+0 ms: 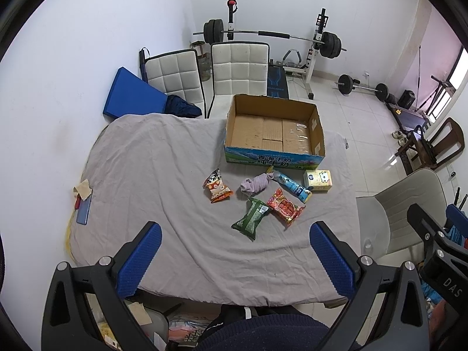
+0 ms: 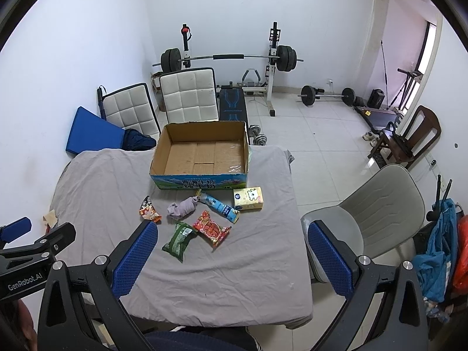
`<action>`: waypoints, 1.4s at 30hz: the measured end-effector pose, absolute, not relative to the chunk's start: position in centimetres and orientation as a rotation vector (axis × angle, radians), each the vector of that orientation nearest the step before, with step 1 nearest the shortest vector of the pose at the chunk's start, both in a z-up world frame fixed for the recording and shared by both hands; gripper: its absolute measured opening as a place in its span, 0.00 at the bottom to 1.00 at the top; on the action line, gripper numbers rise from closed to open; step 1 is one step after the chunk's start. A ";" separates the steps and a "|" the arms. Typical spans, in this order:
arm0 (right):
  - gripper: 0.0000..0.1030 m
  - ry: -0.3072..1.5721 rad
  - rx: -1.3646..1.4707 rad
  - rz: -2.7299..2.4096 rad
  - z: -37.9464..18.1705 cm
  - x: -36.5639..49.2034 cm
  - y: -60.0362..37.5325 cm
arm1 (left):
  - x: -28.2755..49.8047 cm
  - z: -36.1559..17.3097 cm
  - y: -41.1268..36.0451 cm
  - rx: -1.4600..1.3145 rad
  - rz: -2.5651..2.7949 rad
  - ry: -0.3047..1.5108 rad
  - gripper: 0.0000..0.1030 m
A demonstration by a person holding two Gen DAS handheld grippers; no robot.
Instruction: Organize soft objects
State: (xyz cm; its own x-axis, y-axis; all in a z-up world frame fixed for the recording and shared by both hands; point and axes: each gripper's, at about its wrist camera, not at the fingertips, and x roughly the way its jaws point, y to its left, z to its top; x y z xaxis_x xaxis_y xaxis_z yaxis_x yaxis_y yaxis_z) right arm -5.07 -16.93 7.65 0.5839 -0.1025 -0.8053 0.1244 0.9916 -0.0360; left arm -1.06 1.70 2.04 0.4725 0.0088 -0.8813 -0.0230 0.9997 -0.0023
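Observation:
An empty cardboard box (image 1: 317,134) (image 2: 159,153) stands at the far side of a table under a grey cloth (image 1: 140,169) (image 2: 102,181). In front of it lie an orange snack bag (image 1: 217,188) (image 2: 149,210), a rolled lilac sock (image 1: 255,184) (image 2: 181,207), a blue snack bar (image 1: 292,185) (image 2: 220,204), a yellow carton (image 1: 318,180) (image 2: 248,198), a red packet (image 1: 285,207) (image 2: 211,228) and a green packet (image 1: 252,218) (image 2: 179,239). My left gripper (image 1: 235,259) and right gripper (image 2: 231,259) hover open over the near edge, holding nothing.
A blue phone (image 1: 83,210) and a tan cloth (image 1: 82,188) lie at the table's left edge. White chairs (image 1: 239,70) stand behind the table, a beige chair (image 2: 377,204) on its right. A barbell rack (image 2: 231,58) and weights fill the back of the room.

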 end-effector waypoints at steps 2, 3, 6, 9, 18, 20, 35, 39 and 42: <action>1.00 0.952 0.031 -0.128 7.0 -4.7 -17.2 | -0.6 1.5 1.7 -0.021 0.022 1.092 1.00; 1.00 0.962 0.032 -0.125 6.4 -4.3 -17.2 | -0.4 1.1 1.6 -0.023 0.022 1.093 1.00; 1.00 1.003 0.027 -0.121 4.1 -2.6 -17.8 | 1.4 -1.3 1.4 -0.022 0.025 1.120 1.00; 1.00 1.061 0.010 -0.106 0.3 0.2 -18.7 | 3.4 -4.6 1.0 -0.024 0.022 1.158 1.00; 1.00 1.294 -0.164 0.023 -16.7 10.0 -19.2 | 10.8 -19.9 -0.1 0.083 0.019 1.337 1.00; 1.00 1.345 -0.210 0.070 -20.7 11.7 -18.8 | 12.0 -23.6 -0.5 0.110 0.006 1.385 1.00; 0.64 1.645 -0.290 0.280 -40.0 17.8 -14.1 | 14.3 -36.9 -0.5 0.141 -0.028 1.583 1.00; 0.51 1.711 -0.176 0.153 -40.9 16.9 -16.6 | 14.9 -38.7 -1.3 0.148 -0.065 1.577 1.00; 0.50 1.796 0.060 -0.017 -41.8 15.2 -20.9 | 15.2 -39.9 -2.0 0.149 -0.080 1.577 0.98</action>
State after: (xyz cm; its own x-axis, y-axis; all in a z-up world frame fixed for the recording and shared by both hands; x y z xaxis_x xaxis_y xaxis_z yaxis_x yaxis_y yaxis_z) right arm 15.21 -20.92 -41.84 -0.2234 0.0312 -0.9742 0.0502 0.9985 0.0205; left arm 15.24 -2.00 -39.87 -0.0066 0.0444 -0.9990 0.1447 0.9885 0.0430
